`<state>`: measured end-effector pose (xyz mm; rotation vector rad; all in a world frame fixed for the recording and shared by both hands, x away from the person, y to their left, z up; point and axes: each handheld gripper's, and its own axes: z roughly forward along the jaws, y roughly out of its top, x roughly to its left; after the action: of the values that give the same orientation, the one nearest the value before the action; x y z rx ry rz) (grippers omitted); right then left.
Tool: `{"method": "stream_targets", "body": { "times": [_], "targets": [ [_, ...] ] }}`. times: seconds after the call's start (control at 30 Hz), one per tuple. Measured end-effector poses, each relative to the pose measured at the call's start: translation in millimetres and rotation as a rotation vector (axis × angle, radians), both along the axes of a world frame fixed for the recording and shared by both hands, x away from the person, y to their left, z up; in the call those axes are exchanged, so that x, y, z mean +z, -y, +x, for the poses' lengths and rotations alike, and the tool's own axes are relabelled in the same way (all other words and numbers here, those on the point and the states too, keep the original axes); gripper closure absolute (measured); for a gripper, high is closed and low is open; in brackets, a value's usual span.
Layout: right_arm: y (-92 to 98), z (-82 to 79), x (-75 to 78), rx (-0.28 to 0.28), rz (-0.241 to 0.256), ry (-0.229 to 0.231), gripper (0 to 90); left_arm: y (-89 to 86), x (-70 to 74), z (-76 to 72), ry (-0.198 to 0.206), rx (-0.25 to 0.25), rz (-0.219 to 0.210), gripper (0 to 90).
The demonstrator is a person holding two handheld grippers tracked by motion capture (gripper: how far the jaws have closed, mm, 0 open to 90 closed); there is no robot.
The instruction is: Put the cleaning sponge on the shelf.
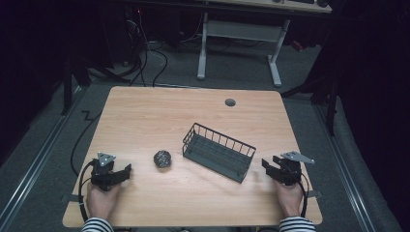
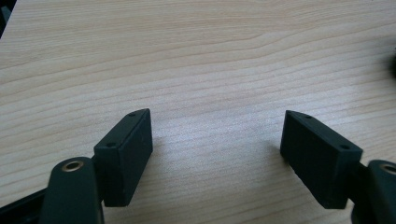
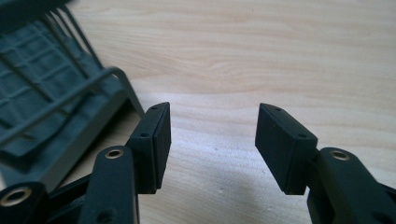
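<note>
Two things lie on the wooden worktop (image 1: pixel 145 121): a dark crumpled ball (image 1: pixel 163 158) near the middle, and just beside it at 3 o'clock a black wire basket (image 1: pixel 218 152), set askew and empty. The left claw (image 1: pixel 126 170) rests at 8 o'clock from the ball, held by the left hand (image 1: pixel 102 198); its jaws stand wide apart over bare wood in the left gripper view (image 2: pixel 217 135). The right claw (image 1: pixel 267 165), in the right hand (image 1: pixel 289 195), sits at 4 o'clock from the basket, jaws likewise parted and holding nothing (image 3: pixel 212 135), the basket's corner (image 3: pixel 60 93) just beside one jaw.
</note>
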<state>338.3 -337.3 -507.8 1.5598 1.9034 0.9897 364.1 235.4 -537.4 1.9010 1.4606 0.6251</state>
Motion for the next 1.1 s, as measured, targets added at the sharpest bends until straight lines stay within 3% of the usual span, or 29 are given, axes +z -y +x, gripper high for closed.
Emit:
{"method": "stream_targets", "body": {
  "times": [0.17,0.37,0.4,0.67,0.77,0.9,1.1],
  "targets": [
    [-4.7,6.9,-10.3,-0.013,-0.022,-0.032,43.1,0.7,-0.1,0.2,-0.001,-0.002,0.001,24.4],
    [-12.5,13.1,-20.4,-0.002,-0.095,-0.074,37.9,1.9,-0.1,-0.6,-0.004,-0.010,0.002,22.4],
    [-13.6,12.4,-22.7,0.000,-0.114,-0.056,37.8,1.9,-0.2,-0.5,-0.005,-0.012,0.002,21.9],
    [-13.6,12.6,-22.9,-0.018,-0.115,-0.057,35.9,5.0,0.5,1.2,-0.001,-0.044,0.000,22.4],
    [-13.6,12.6,-22.8,-0.019,-0.115,-0.057,35.9,3.6,2.6,2.9,-0.018,-0.047,-0.047,22.6],
    [-13.6,12.5,-22.8,-0.020,-0.114,-0.059,35.9,2.5,16.7,2.6,-0.004,-0.046,-0.102,23.1],
    [-13.5,12.5,-22.8,-0.019,-0.113,-0.059,35.9,12.0,40.3,0.6,0.008,-0.106,-0.117,22.5]
  ]
}}
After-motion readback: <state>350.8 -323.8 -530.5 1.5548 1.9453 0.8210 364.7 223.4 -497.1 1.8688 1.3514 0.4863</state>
